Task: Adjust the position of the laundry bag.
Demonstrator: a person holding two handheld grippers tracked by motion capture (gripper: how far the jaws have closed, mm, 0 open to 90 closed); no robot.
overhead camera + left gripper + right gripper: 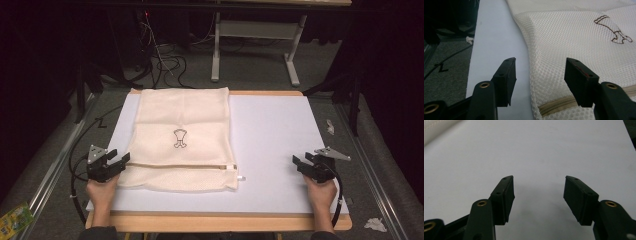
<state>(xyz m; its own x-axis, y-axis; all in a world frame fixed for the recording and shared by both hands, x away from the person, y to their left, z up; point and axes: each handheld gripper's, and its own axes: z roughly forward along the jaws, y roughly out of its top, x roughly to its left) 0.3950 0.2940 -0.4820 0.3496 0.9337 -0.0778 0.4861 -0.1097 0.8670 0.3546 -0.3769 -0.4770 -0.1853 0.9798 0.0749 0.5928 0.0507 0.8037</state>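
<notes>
High view: mesh bag (182, 137) left, bare mat (280, 135) right.

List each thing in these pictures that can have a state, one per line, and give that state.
Mesh laundry bag: lying flat on the white mat, unheld.
Zipper: closed along the near edge, pull at its right end.
Left gripper: jaws open, at the bag's near left corner, edge between them, not pinched.
Right gripper: jaws open, over bare mat, holding nothing.
White mat: flat on the table.
</notes>
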